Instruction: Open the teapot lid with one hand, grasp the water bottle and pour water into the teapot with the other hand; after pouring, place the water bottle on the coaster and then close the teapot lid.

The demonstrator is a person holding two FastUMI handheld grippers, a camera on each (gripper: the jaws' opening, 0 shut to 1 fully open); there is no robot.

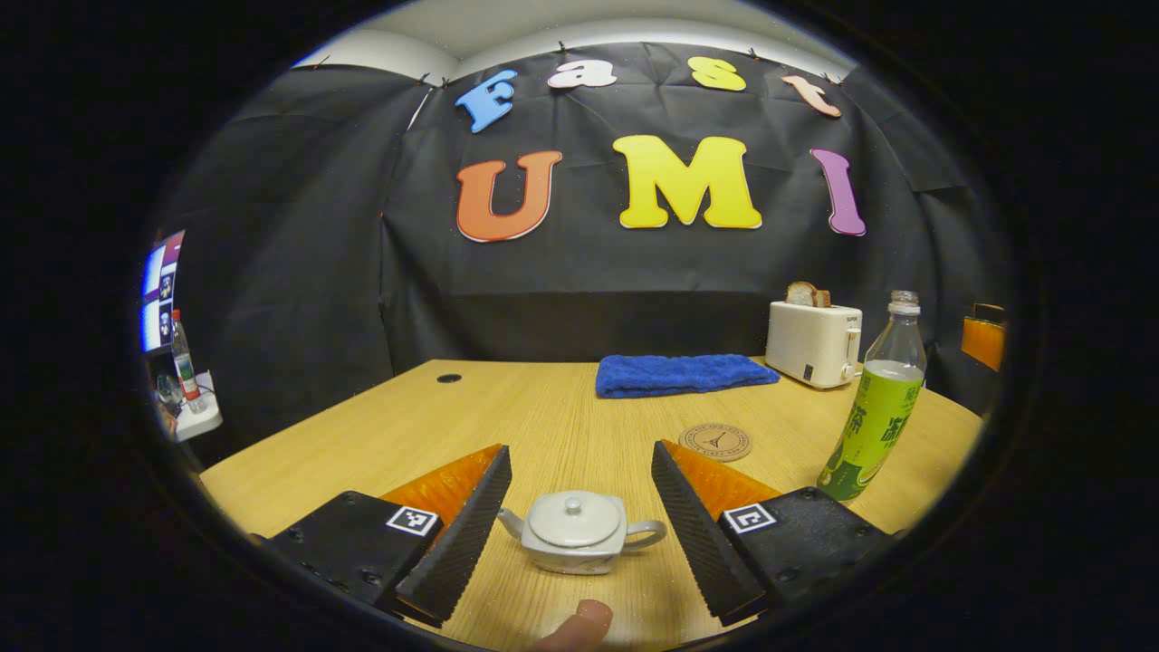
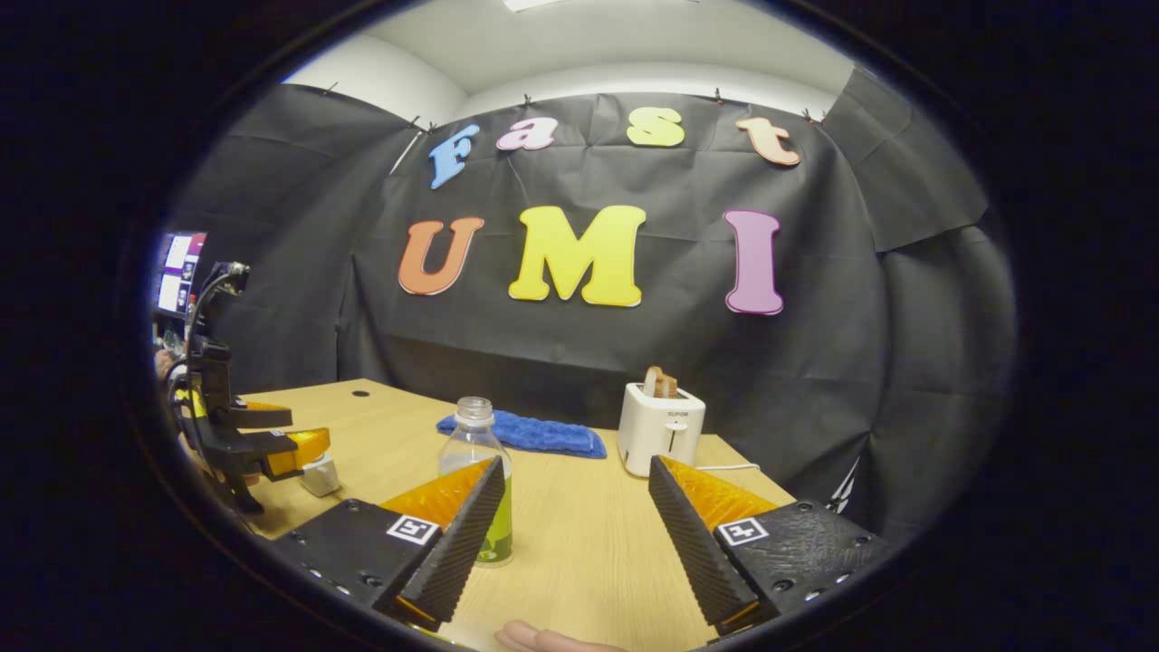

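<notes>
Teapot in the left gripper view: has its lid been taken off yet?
No, the lid sits closed on the teapot, which stands untouched between the open fingers of the left gripper.

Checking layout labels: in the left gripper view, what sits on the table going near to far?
White ceramic teapot → green-labelled clear plastic water bottle → round cork coaster → folded blue towel → white toaster.

Glossy ceramic-looking teapot (image 1: 575, 534) on matt wood-grain table (image 1: 561, 417)

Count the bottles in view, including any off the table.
2. One water bottle stands on the table right of the coaster; a smaller bottle sits on a side surface at far left. Others may be hidden.
</notes>
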